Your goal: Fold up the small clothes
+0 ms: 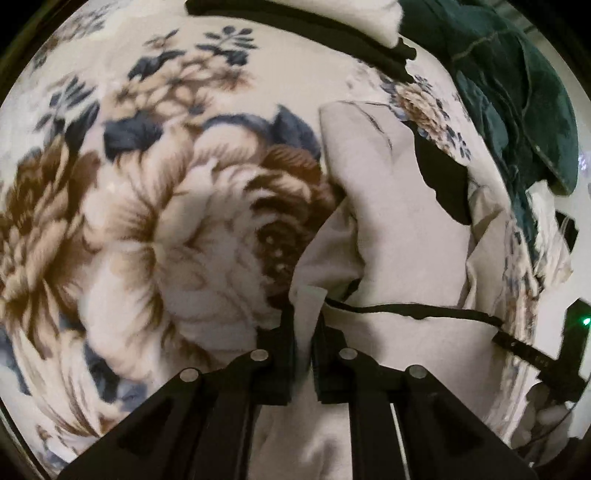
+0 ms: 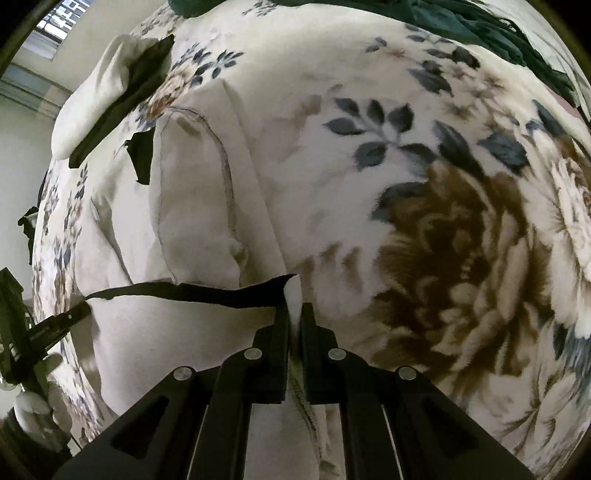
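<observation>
Cream black-trimmed garment (image 1: 388, 221), corners pinched.

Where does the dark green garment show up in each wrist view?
Left wrist: dark green garment fills the upper right, lying on the floral blanket.
Right wrist: dark green garment runs along the top edge, right of centre.
Shared landmark: the black trim of the cream garment.

Left hand-held gripper (image 1: 307, 317) matte black, two flat angular fingers (image 1: 282, 350), four round silver screw heads across the linkage arms, triangular cut-outs in the outer arms, right hand-held gripper (image 2: 294, 321) of the same black build, matching silver screws
</observation>
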The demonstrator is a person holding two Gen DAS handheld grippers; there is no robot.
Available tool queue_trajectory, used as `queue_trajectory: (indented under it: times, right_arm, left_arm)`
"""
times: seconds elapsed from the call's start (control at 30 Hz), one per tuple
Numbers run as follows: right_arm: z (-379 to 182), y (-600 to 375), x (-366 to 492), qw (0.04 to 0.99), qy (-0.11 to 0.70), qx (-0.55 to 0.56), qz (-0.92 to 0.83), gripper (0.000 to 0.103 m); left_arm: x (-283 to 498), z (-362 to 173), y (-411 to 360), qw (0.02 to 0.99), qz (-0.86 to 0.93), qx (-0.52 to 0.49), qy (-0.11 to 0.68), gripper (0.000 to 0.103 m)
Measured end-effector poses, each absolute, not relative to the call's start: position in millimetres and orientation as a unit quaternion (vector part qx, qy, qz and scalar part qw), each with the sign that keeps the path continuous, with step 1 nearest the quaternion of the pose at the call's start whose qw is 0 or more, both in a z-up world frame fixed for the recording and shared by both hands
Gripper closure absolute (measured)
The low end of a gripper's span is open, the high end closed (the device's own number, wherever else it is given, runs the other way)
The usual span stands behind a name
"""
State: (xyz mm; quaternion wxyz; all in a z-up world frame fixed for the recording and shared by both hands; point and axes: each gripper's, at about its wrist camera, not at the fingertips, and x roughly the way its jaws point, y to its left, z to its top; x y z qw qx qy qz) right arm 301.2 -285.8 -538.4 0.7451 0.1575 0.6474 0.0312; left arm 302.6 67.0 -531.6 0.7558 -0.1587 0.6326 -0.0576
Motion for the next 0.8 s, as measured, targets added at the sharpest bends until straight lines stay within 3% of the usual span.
queue_trajectory:
  times: [0.03,0.1,0.17,0.27,0.33,0.37,0.4,0.57,0.67,0.73,0.8]
  right_arm:
    - [-537,-285,302,0.745,0.649,0.152,0.028,0.097]
    - [-534,-282,305,0.742,0.654,0.146,0.023,0.096]
    - [-530,-277,306,0.741,0.657,0.138,0.015,0.096]
    - [-528,-268,307,0.738,0.662,0.13,0.005,0.092]
    - [-529,-264,307,0.734,0.667,0.128,-0.008,0.077]
    - [-530,-264,306,0.73,0.67,0.133,-0.017,0.062]
    - [-531,-264,305,0.728,0.671,0.136,-0.024,0.057]
    - [-532,-267,300,0.723,0.672,0.155,-0.038,0.057]
    - [-529,-268,297,0.716,0.677,0.165,-0.045,0.056]
    - [-515,-266,296,0.718,0.673,0.171,-0.046,0.047]
    - [-496,-265,299,0.723,0.664,0.185,-0.041,0.027]
  left_arm:
    - [304,-530,64,0.758,-0.05,-0.141,0.635,0.081]
    - [306,-526,62,0.762,-0.04,-0.12,0.635,0.035]
    - [307,-524,63,0.766,-0.035,-0.11,0.633,0.021]
    - [309,-533,66,0.754,-0.028,-0.109,0.648,0.021]
    - [308,-541,69,0.743,-0.029,-0.123,0.657,0.021]
    - [308,-542,71,0.741,-0.03,-0.13,0.658,0.021]
    - [307,-542,73,0.741,-0.033,-0.137,0.657,0.021]
    - [308,-551,82,0.729,-0.047,-0.153,0.666,0.022]
    - [314,-529,87,0.733,-0.063,-0.171,0.655,0.021]
    - [323,-509,89,0.74,-0.079,-0.186,0.641,0.021]
    - [338,-489,85,0.747,-0.097,-0.182,0.632,0.021]
